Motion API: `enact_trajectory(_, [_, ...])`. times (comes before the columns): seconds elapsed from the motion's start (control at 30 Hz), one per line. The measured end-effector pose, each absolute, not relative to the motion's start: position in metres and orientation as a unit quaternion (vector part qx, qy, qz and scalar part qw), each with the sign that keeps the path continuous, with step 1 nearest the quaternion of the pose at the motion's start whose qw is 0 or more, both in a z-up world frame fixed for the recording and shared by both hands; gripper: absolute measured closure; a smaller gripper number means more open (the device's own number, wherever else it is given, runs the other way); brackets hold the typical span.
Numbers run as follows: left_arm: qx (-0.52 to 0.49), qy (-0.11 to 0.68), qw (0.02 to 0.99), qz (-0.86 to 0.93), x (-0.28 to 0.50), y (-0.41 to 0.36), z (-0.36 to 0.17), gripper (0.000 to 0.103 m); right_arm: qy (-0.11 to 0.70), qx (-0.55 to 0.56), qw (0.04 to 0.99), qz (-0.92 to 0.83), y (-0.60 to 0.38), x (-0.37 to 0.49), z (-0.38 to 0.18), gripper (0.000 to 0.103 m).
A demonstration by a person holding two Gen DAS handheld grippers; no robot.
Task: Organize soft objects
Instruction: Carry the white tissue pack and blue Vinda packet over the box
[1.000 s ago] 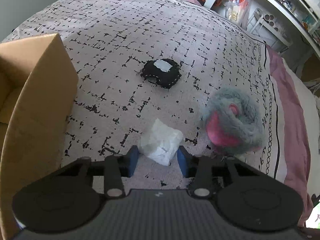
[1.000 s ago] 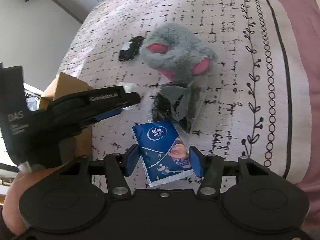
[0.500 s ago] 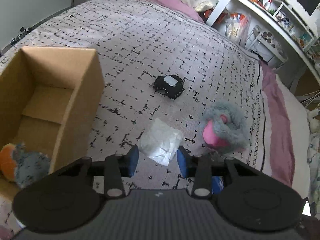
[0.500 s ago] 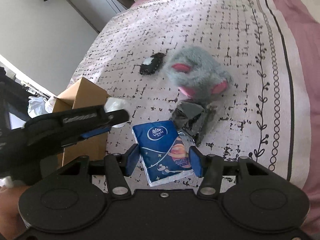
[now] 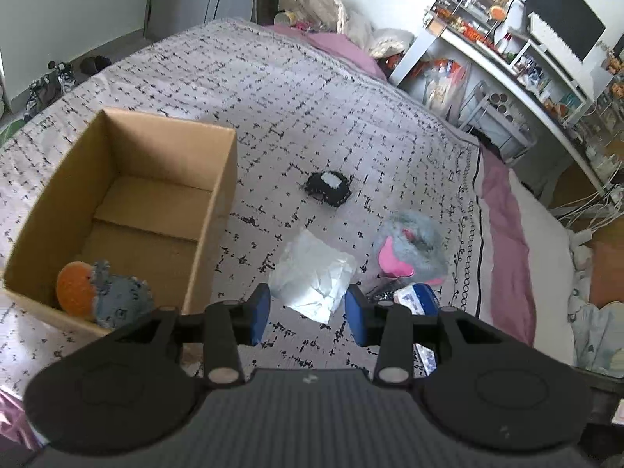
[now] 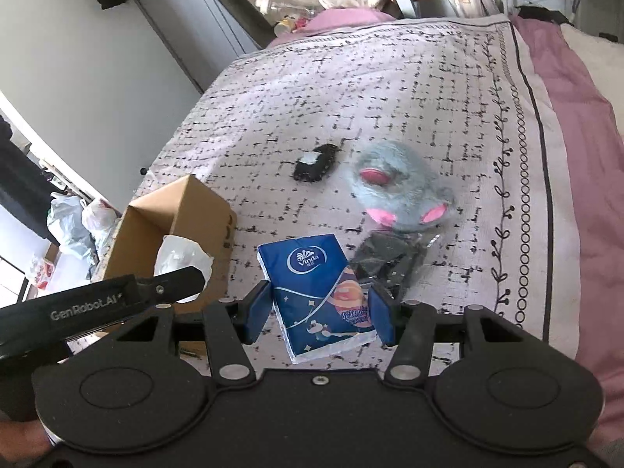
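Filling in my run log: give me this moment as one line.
left tool: holds white packet | right tool: holds blue tissue pack | box: one plush toy inside | bed: grey plush, black pouch

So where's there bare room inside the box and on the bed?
Most of the cardboard box floor is free; only a grey-orange plush fills its near corner. The bedspread beyond the black pouch is bare. It's crowded around the grey-pink plush.

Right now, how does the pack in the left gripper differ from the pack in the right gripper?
The white pack is plain, crinkled and printless; the blue tissue pack is crisp, with a logo and drawings. The white pack bulges unevenly, while the blue tissue pack keeps a flat rectangle. Each is clamped in a gripper, left gripper and right gripper, above the bedspread.
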State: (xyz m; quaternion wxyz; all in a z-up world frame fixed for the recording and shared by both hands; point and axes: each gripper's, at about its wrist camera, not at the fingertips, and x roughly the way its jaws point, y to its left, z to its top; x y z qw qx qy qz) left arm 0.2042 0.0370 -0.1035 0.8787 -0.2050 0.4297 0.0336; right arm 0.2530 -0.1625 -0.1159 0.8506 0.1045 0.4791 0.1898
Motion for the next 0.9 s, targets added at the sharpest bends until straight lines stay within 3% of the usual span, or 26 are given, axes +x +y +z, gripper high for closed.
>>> enact_trajectory(0.9, [-0.253,0.39,0.881,0.083,0.172,0.146,-0.077,0.062,0.421,0.044,0.868,0.26,-0.053,0.237,-0.069,0.051])
